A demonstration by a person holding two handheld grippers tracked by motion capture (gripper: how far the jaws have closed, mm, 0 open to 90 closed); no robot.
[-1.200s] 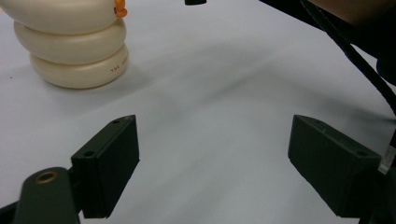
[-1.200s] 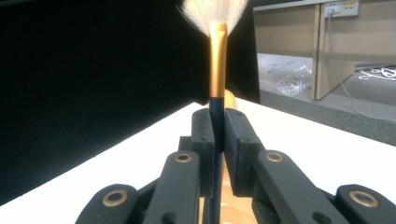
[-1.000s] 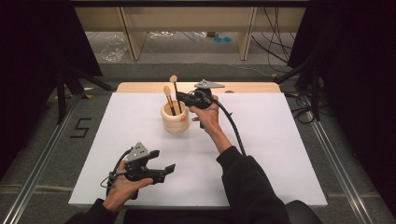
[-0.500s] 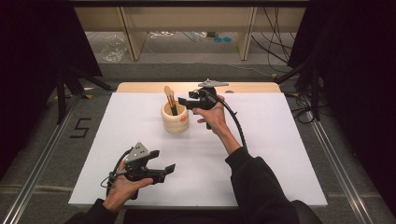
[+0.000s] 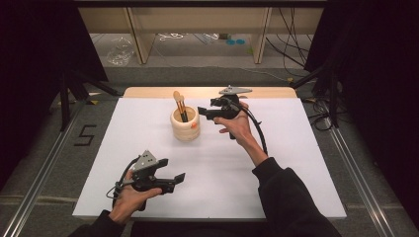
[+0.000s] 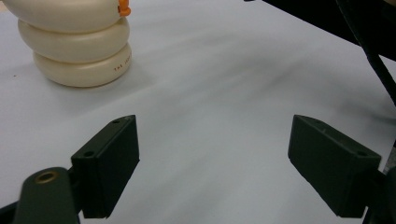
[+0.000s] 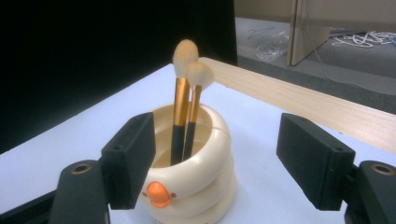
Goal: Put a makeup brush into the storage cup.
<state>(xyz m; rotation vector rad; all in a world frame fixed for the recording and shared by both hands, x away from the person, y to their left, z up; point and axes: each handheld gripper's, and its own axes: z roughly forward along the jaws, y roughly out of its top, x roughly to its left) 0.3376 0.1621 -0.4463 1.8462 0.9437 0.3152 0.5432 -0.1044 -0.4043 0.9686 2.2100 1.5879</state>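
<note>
right gripper point(image 5: 201, 111) backed off holder point(image 5: 185, 126), jaws just opened.

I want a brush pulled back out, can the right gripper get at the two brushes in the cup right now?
Probably yes: the right gripper is open beside the cup, and the brushes stand clear above its rim.

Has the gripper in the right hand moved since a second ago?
Yes. The right gripper has drawn back rightward from above the cream holder, its jaws just opened, leaving both brushes standing inside.
</note>
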